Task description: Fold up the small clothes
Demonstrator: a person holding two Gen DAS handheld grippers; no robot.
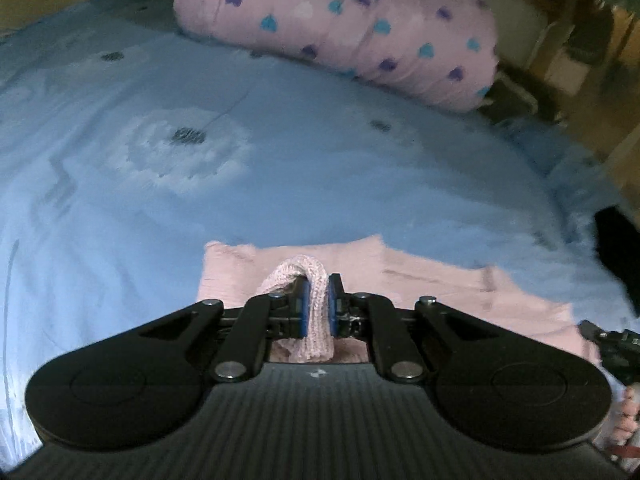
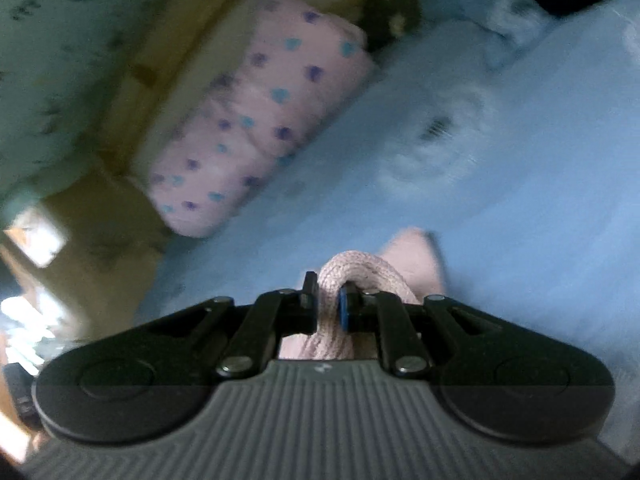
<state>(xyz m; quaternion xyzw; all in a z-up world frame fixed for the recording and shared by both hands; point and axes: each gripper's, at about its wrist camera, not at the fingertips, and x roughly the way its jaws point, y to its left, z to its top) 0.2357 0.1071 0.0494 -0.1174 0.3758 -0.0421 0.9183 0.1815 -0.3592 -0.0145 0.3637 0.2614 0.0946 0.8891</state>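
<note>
Left gripper [image 1: 319, 304] is clamped on a bunched fold of the pink knit [image 1: 400, 276], which lies on the blue bedsheet [image 1: 320, 184]. Right gripper [image 2: 329, 304] pinches the knit too. Pillow [image 1: 360, 28] at 12 o'clock.

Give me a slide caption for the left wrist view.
Left gripper shut on a pink knit garment over a blue bedsheet, heart-print pillow behind.

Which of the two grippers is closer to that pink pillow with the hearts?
I can't tell. The left gripper and right gripper each pinch the pink knit garment on the blue bedsheet, both well short of the pillow.
</note>
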